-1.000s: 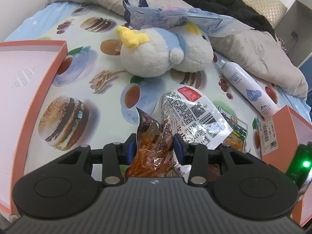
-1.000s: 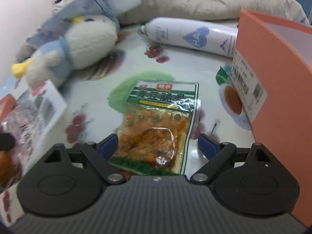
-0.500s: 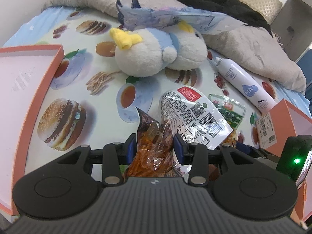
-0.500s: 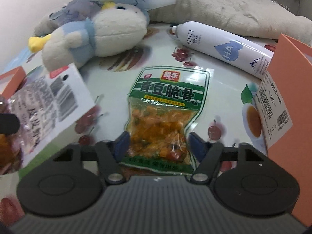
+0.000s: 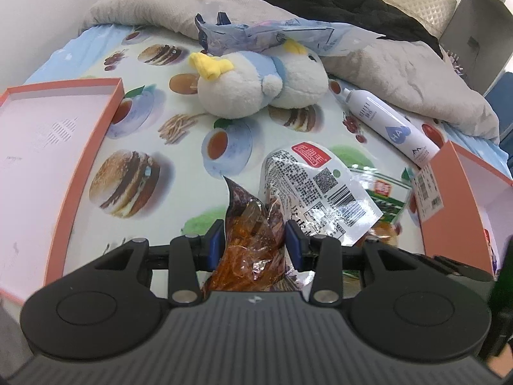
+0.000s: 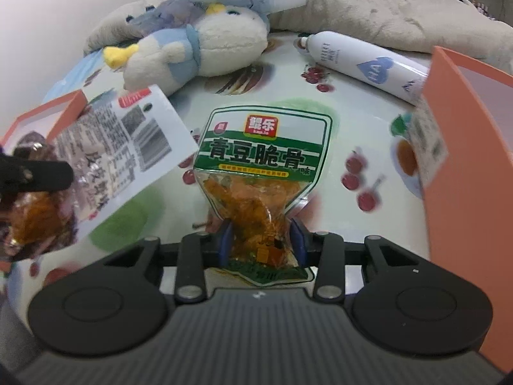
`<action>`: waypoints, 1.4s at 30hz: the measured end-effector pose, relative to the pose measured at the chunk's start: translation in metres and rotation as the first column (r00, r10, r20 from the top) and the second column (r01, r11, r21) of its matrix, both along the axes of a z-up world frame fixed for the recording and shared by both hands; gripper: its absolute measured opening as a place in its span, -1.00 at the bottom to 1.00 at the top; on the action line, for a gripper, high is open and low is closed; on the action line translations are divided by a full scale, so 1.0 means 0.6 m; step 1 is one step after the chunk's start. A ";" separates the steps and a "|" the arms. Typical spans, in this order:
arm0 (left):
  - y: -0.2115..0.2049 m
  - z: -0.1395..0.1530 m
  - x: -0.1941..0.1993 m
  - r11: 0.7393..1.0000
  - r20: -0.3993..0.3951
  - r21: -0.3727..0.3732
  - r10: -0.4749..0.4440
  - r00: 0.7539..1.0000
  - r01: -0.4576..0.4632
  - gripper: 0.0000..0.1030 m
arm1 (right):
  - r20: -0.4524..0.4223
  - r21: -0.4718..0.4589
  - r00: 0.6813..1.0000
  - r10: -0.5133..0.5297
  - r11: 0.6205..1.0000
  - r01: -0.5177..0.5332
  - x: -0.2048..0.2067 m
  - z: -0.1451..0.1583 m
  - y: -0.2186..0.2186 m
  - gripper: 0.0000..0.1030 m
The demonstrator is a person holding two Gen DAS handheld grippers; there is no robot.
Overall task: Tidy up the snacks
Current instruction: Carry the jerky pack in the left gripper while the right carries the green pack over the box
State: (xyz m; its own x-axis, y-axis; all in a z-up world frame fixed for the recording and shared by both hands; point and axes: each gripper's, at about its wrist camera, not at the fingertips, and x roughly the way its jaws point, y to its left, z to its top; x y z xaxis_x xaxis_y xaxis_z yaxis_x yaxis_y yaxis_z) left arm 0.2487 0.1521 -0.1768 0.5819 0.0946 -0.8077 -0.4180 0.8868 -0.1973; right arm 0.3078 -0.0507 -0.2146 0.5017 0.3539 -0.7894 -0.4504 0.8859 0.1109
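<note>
The left gripper [image 5: 253, 245] is clamped on a clear snack pouch [image 5: 256, 240] of reddish-brown pieces, pinched at its lower body so the white label end projects forward. The right gripper [image 6: 261, 240] has just been closing, and its pads now squeeze the green-pea cartilage packet [image 6: 263, 173] at the narrow filled end; the packet bulges between the pads, which suggests a firm hold.

Landmark: the plush bird [image 5: 253, 86] on the bed's food-print cover [image 5: 179, 160]. Both packets are held nearer the cameras than the bird. An open orange box [image 5: 48, 147] lies to the bird's left, and a second orange box [image 6: 461, 160] stands to its right, beyond a white spray bottle [image 5: 388, 125]. Each packet is probably held clear for transfer into a box.
</note>
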 end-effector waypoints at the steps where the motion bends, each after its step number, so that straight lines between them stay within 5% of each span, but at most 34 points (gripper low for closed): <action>1: -0.004 0.004 -0.005 1.000 0.006 -0.005 0.000 1.000 0.000 -0.11 | 0.006 0.006 1.000 -0.006 1.000 0.006 -0.007 0.010 -0.009 -0.22; 13: -0.065 0.110 -0.032 0.997 0.131 0.001 -0.071 0.989 0.071 -0.11 | 0.119 0.111 0.989 -0.090 0.991 0.077 -0.063 0.161 -0.110 -0.22; 26: -0.159 0.251 0.030 0.982 0.295 0.055 -0.189 0.937 0.180 -0.11 | 0.296 0.186 0.935 -0.196 0.972 0.145 -0.067 0.302 -0.224 -0.22; 34: -0.270 0.286 0.105 0.949 0.323 0.088 -0.314 0.893 0.303 -0.11 | 0.342 0.184 0.902 -0.264 0.960 0.211 -0.033 0.324 -0.312 -0.22; 42: -0.395 0.235 0.216 0.886 0.244 0.069 -0.460 0.854 0.458 -0.11 | 0.277 0.153 0.892 -0.356 0.933 0.325 0.042 0.270 -0.402 -0.22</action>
State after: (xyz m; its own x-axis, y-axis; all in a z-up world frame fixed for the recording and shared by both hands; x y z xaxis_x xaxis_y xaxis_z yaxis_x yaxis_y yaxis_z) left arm 0.3781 -0.0852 -0.0360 0.7401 -0.2271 -0.6330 0.0986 0.9677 -0.2319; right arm 0.3333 -0.2917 -0.0525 0.8098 0.1885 -0.5556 -0.1489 0.9820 0.1162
